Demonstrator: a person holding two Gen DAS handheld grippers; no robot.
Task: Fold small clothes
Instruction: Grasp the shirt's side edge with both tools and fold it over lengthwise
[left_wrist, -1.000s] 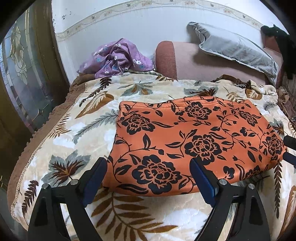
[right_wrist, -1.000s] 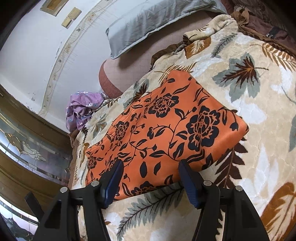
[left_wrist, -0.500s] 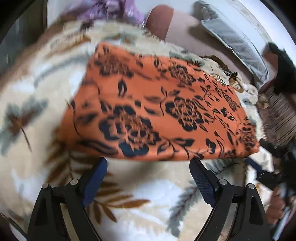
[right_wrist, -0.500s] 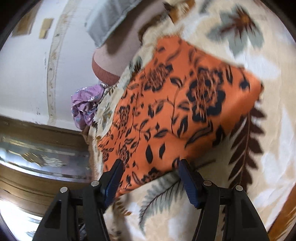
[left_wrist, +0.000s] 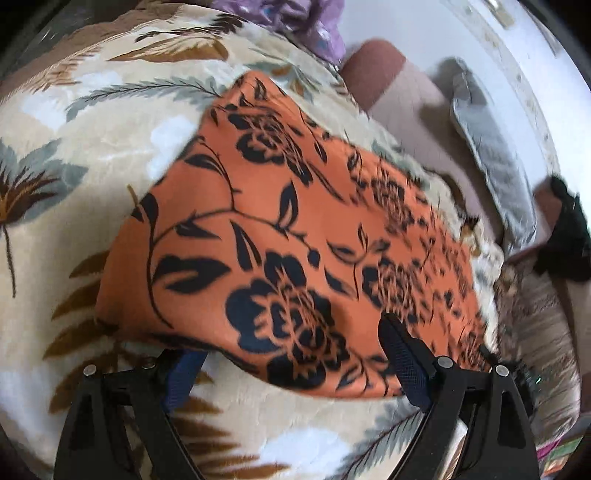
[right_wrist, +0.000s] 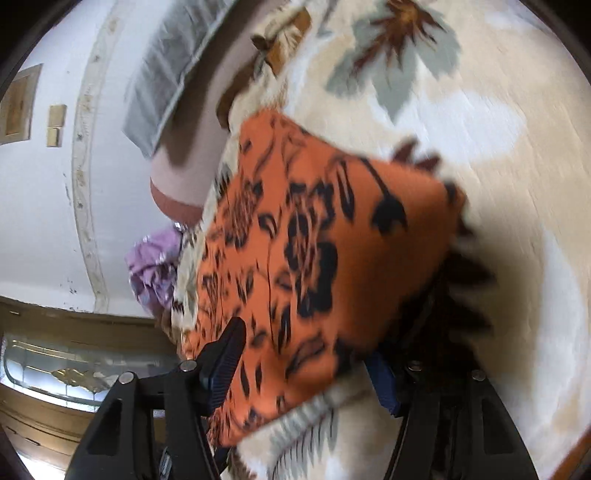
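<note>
— So where is the cloth right now?

— My orange floral garment (left_wrist: 295, 236) lies folded flat on the leaf-patterned blanket (left_wrist: 92, 155) of the bed, and both of my tools are at its near edge.

— What is your left tool doing?

— My left tool (left_wrist: 291, 362) is spread wide. One finger is tucked under the garment's hem, the other sits on top of the fabric, so the edge runs between them, but they have not closed on it.

— And the right one?

— Much the same. My right tool (right_wrist: 306, 362) is wide apart too, with one finger lying over the cloth and the other below its corner, partly hidden by the fabric. Nothing is pinched there either. That view is blurred.

— Anything else around?

— A purple bundle of clothes (right_wrist: 155, 266) sits at the far end of the bed, beside a pink bolster (left_wrist: 399, 85) with a grey pillow (left_wrist: 495, 162) leaning on it.
</note>
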